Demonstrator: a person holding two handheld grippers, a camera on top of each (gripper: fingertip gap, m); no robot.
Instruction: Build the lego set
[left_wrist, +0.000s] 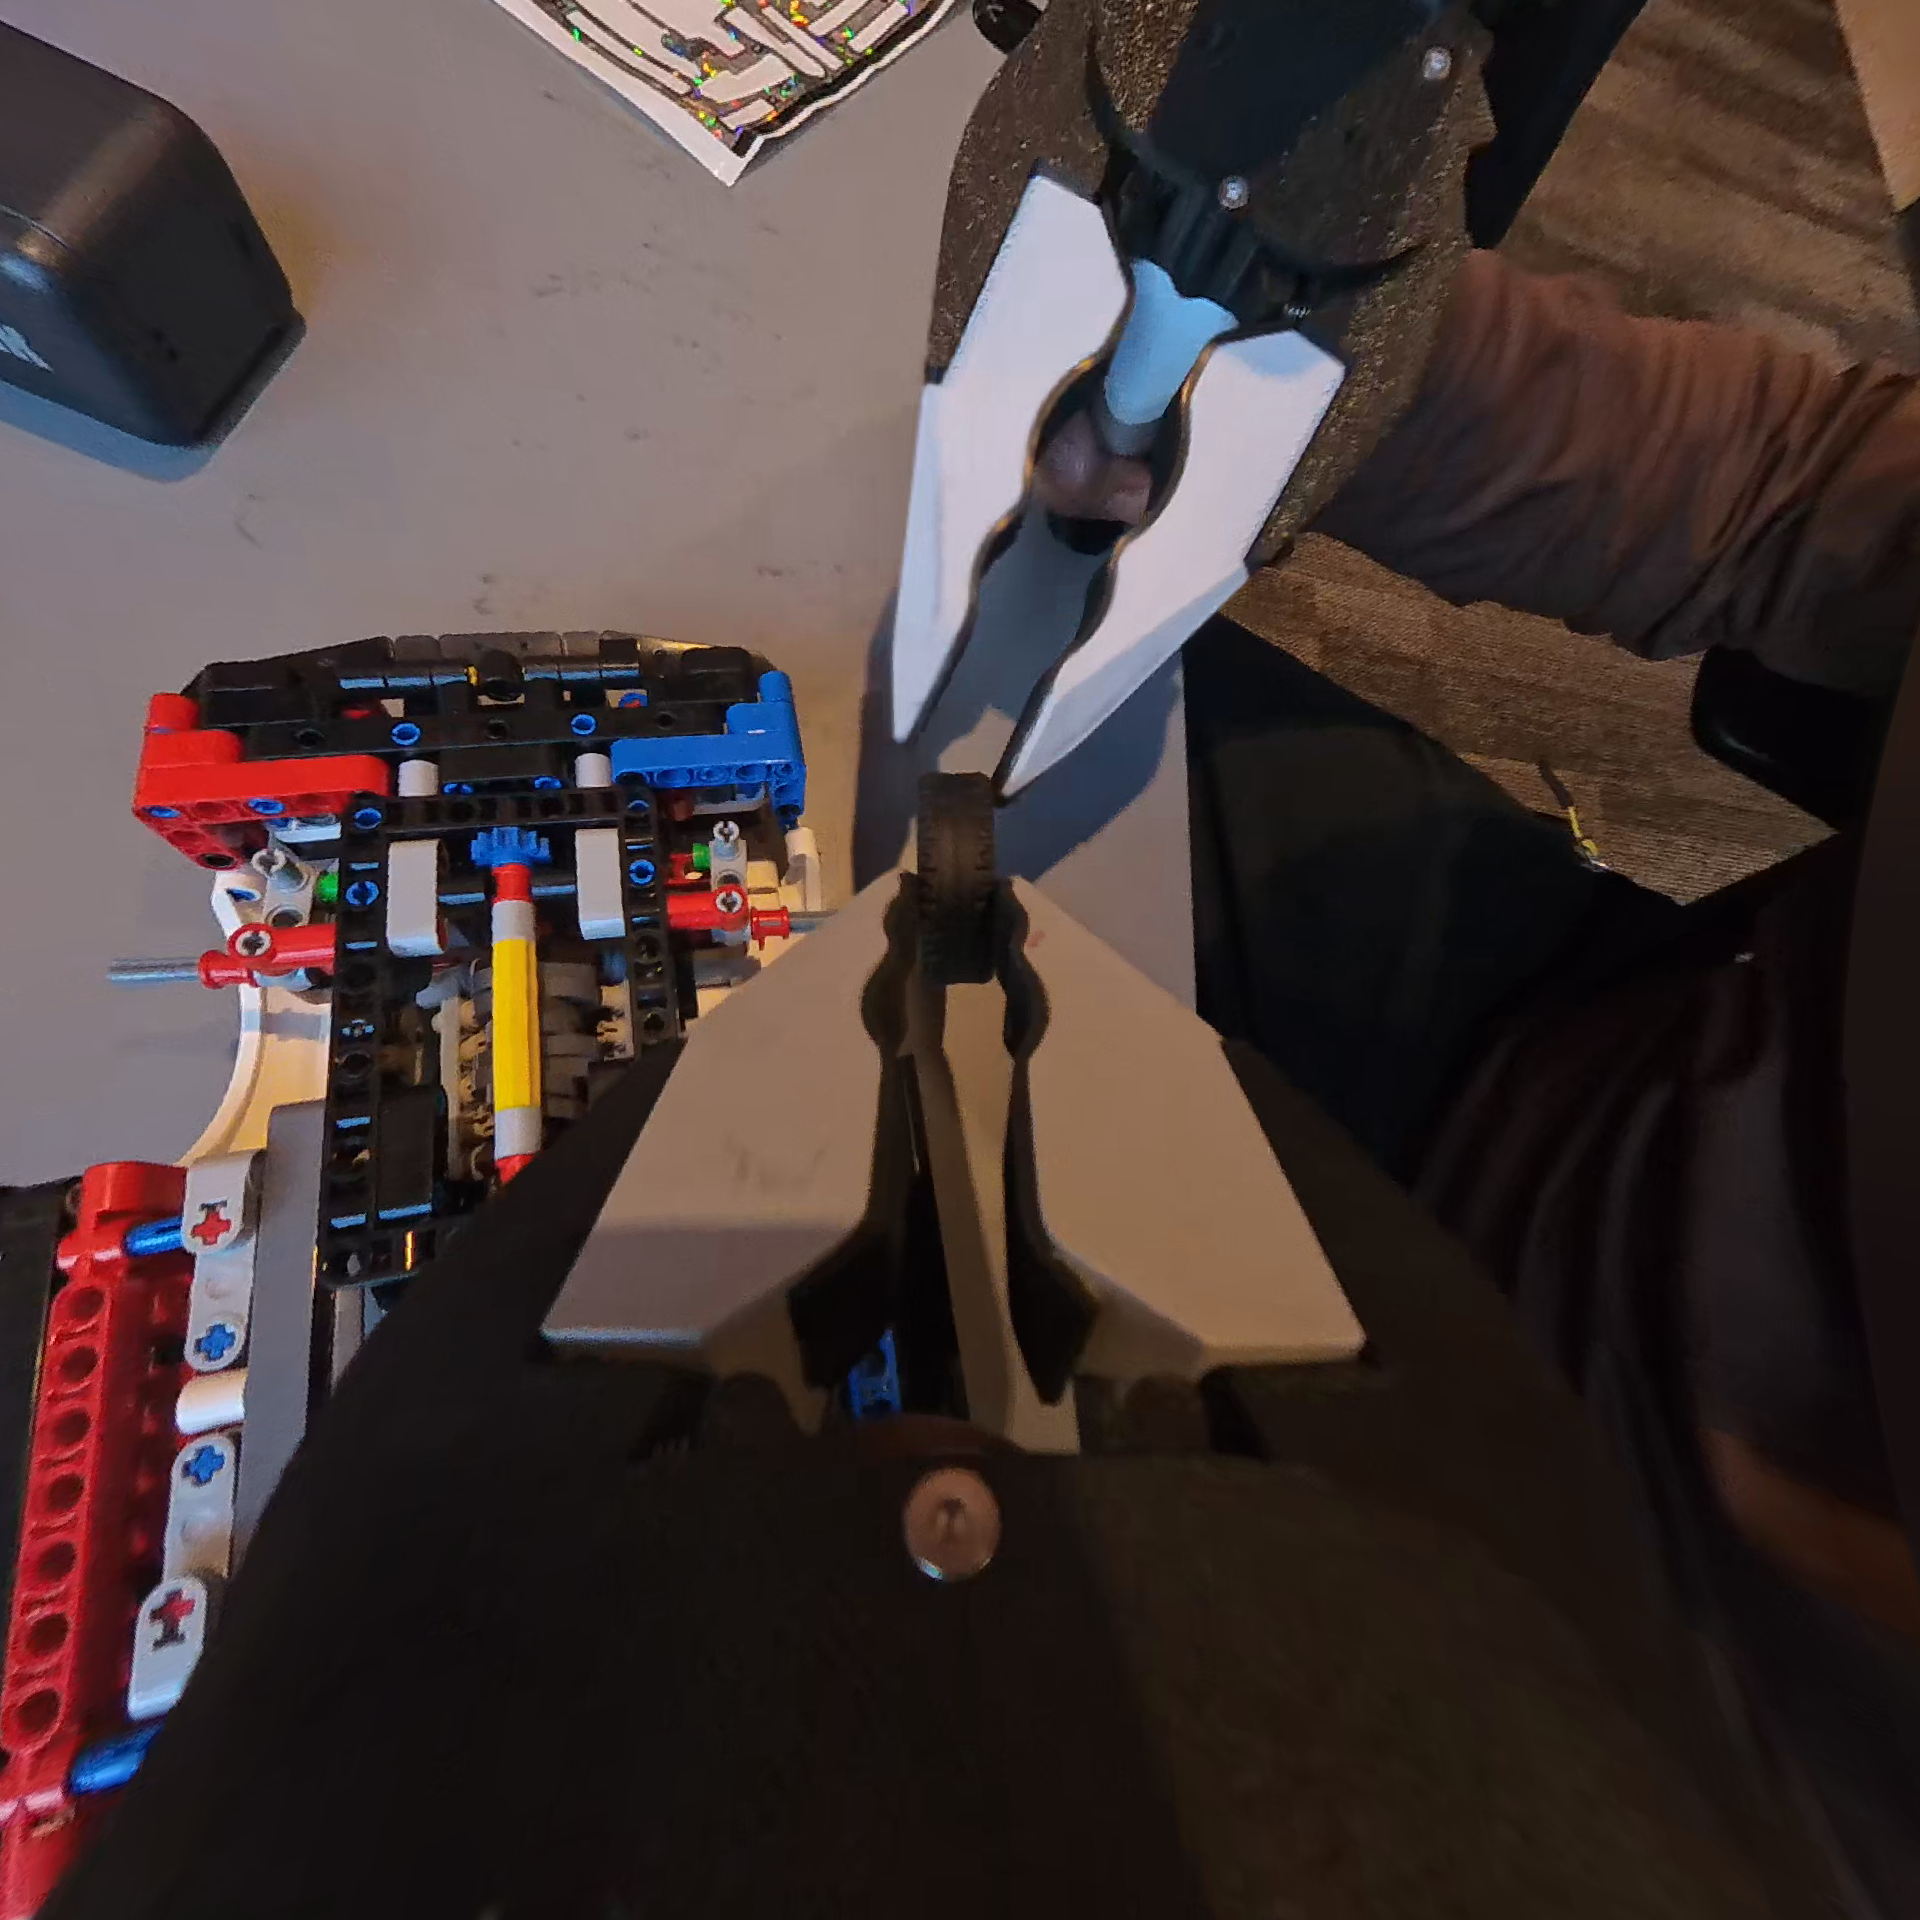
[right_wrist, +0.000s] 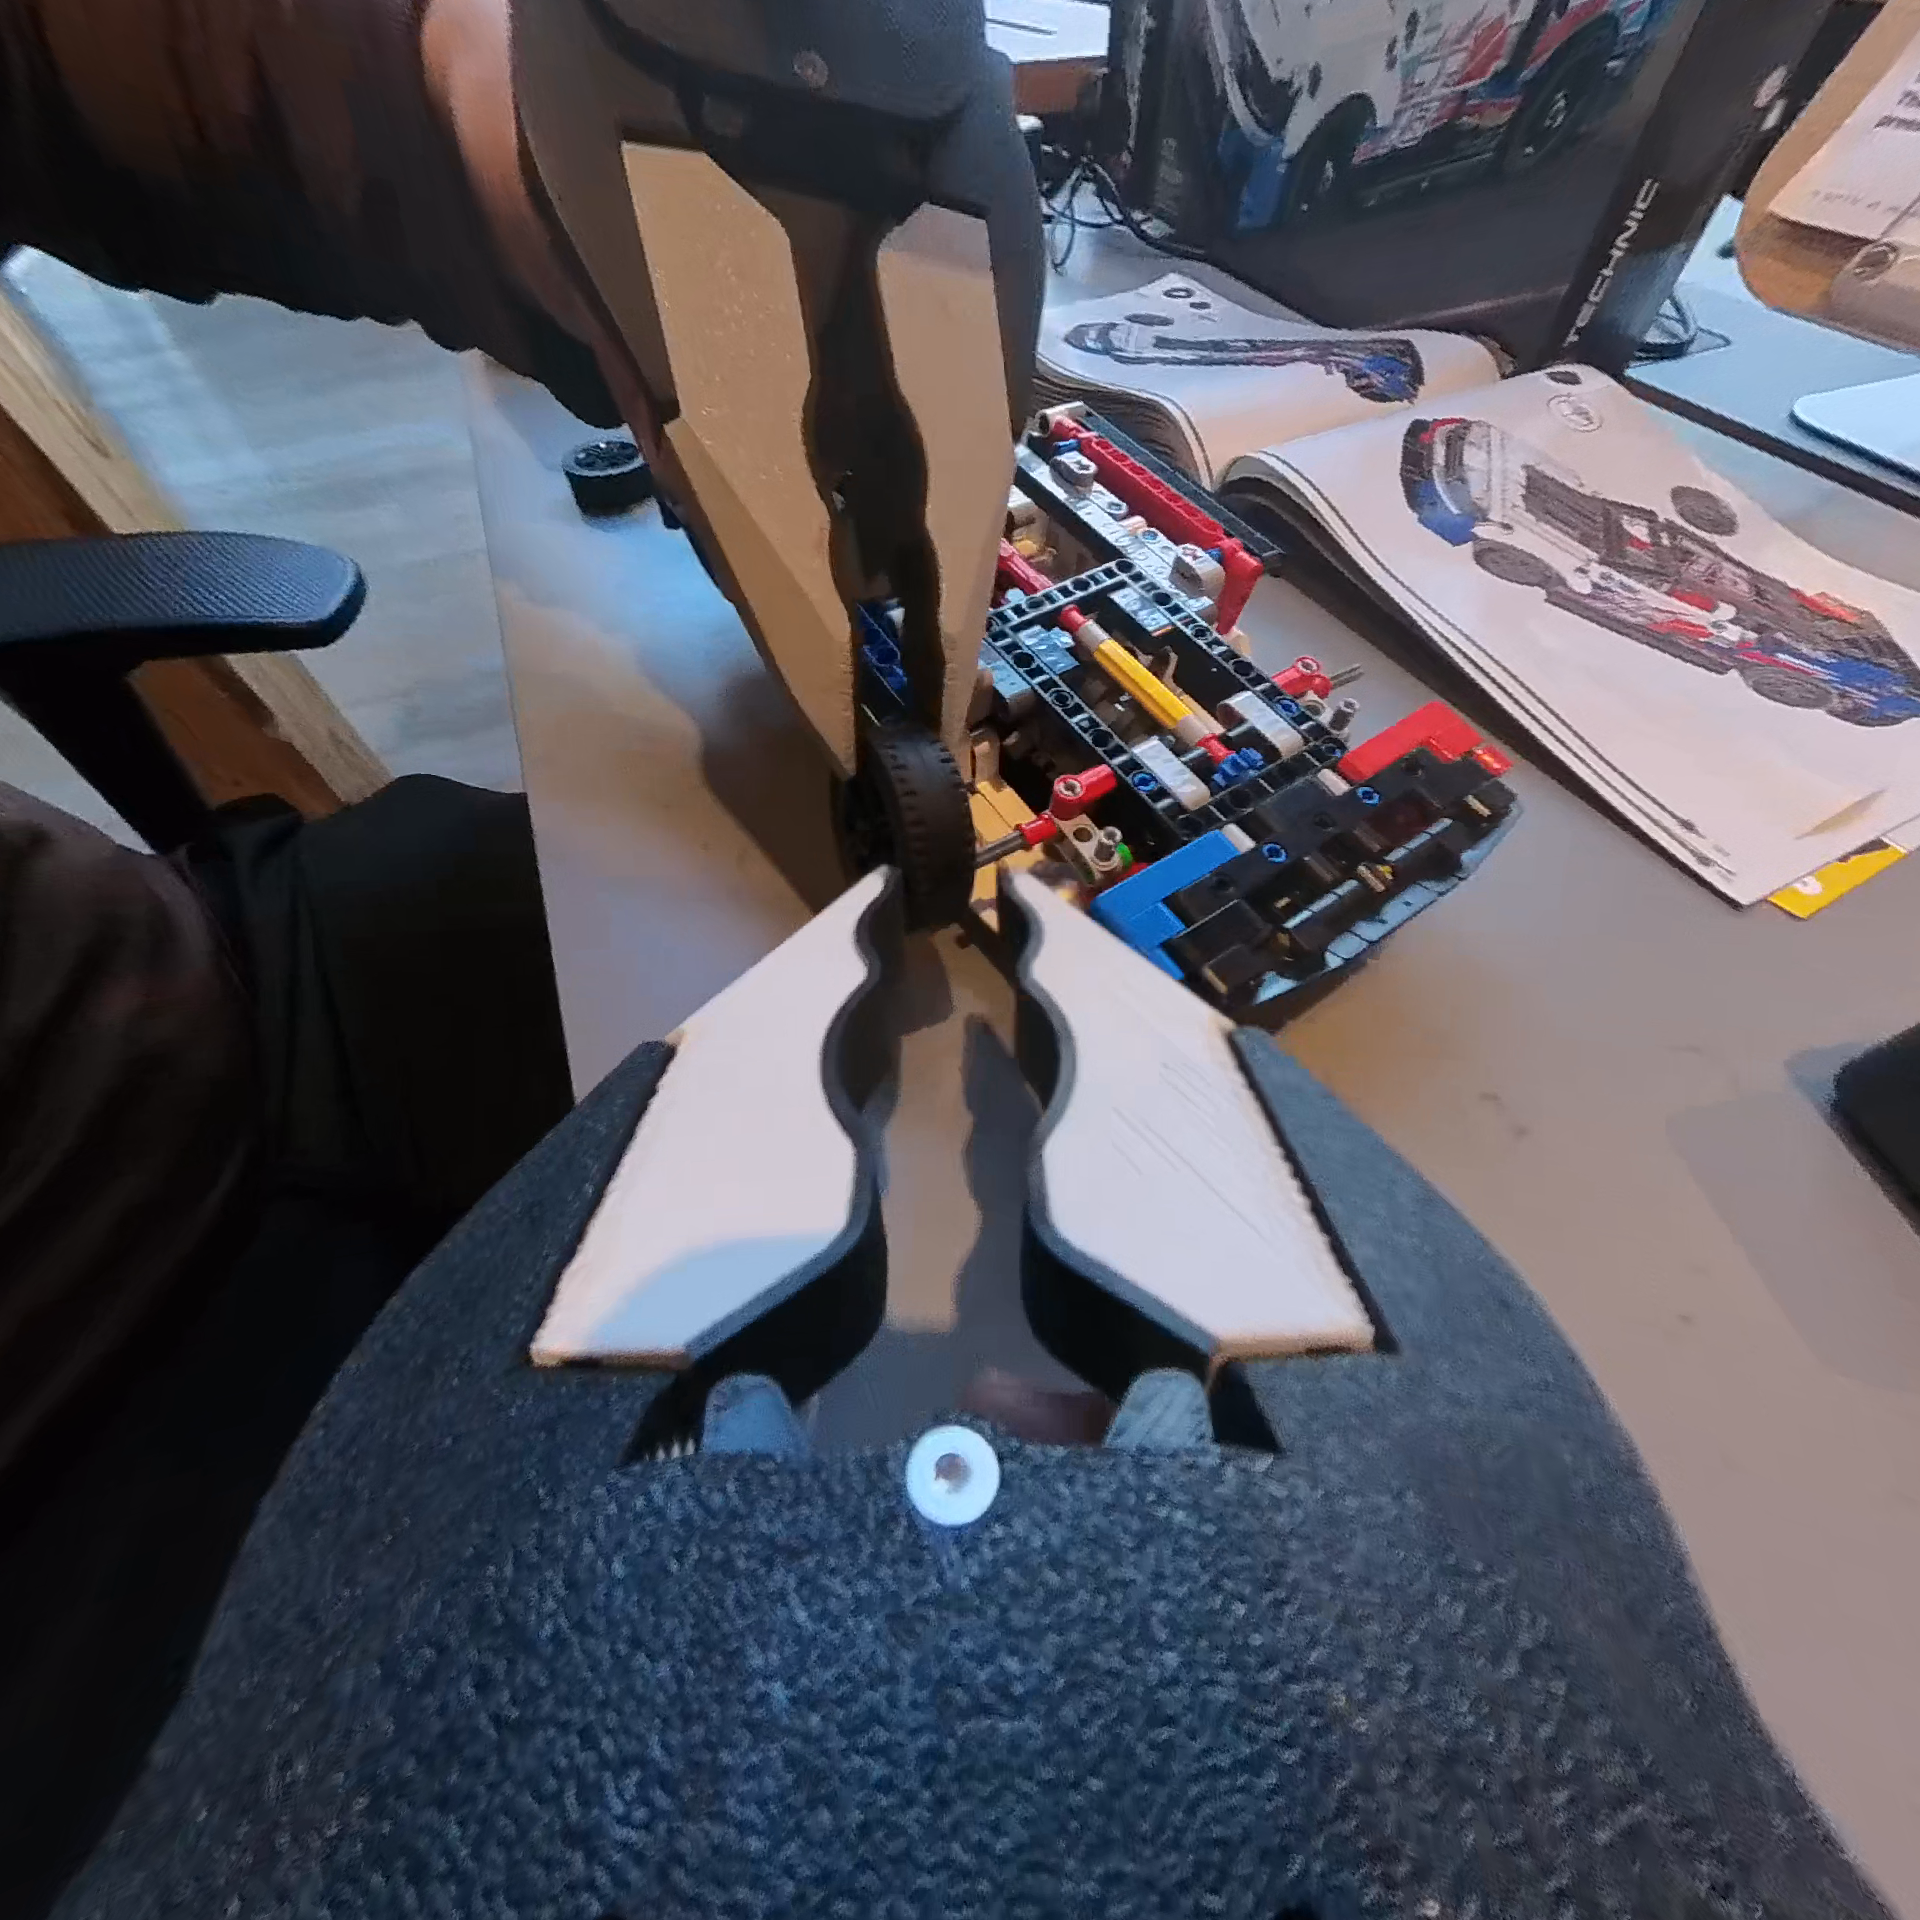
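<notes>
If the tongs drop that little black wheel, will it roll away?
Probably. The wheel is round with a narrow tread, so it would likely roll or wobble over on the smooth table. It looks small and light, and its rubbery tyre probably helps the left tongs pinch it without slipping.

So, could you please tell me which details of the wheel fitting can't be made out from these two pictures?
- Left wrist view: the left gripper hides the chassis side behind the wheel, so its seating on the axle is unclear.
- Right wrist view: the wheel's hub is turned away and blurred; the right gripper stands open below it.
- Right wrist view: a spare wheel is partly hidden.
</notes>
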